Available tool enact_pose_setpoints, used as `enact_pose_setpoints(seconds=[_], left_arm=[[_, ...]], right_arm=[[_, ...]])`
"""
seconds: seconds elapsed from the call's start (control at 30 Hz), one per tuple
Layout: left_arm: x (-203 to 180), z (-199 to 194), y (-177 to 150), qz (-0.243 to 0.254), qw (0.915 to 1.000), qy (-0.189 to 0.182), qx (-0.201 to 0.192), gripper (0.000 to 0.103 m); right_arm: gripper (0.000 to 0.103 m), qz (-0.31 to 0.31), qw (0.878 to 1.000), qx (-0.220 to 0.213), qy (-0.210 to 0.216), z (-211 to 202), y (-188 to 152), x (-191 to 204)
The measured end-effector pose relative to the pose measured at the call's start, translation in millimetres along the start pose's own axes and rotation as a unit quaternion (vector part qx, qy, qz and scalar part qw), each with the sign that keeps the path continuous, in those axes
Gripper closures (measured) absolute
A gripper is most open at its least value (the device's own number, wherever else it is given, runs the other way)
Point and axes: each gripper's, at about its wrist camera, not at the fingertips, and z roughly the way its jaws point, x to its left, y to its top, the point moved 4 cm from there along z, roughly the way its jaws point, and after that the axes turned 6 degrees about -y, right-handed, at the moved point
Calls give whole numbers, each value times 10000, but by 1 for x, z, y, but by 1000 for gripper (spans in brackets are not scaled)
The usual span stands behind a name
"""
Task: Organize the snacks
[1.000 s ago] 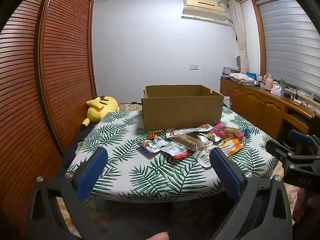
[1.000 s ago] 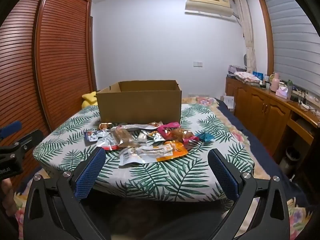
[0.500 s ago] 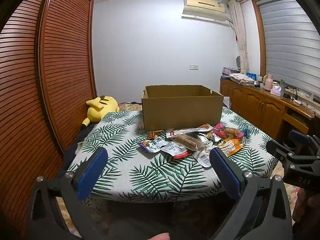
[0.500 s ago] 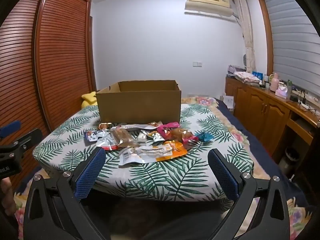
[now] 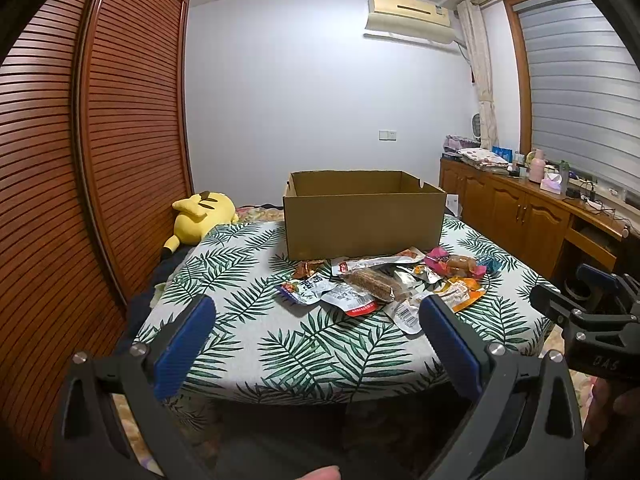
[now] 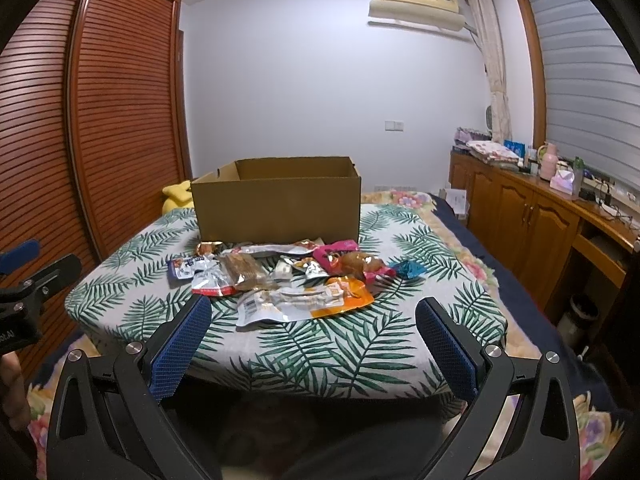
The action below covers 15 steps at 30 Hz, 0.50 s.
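Note:
A pile of snack packets (image 5: pixel 384 284) lies on a table with a palm-leaf cloth (image 5: pixel 248 312), just in front of an open cardboard box (image 5: pixel 362 218). The pile (image 6: pixel 280 280) and the box (image 6: pixel 276 208) also show in the right wrist view. My left gripper (image 5: pixel 316 328) is open and empty, held off the table's near edge, short of the pile. My right gripper (image 6: pixel 314 328) is open and empty, also off the near edge. Each gripper shows at the side of the other's view: the right one (image 5: pixel 588 320), the left one (image 6: pixel 24 280).
A slatted wooden wardrobe (image 5: pixel 80 160) stands at the left. A yellow plush toy (image 5: pixel 196 216) lies behind the table's left corner. Wooden cabinets (image 6: pixel 532 220) with bottles and cloths line the right wall. A small bin (image 6: pixel 582 316) stands on the floor at right.

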Motion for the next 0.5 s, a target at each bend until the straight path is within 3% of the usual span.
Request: enact_pose_setpoints(seconds=[0.5], left_arm=[[0, -1, 0, -8, 10000, -6, -5, 0]], right_arm=[[0, -13, 10000, 15, -14, 0, -1, 1]])
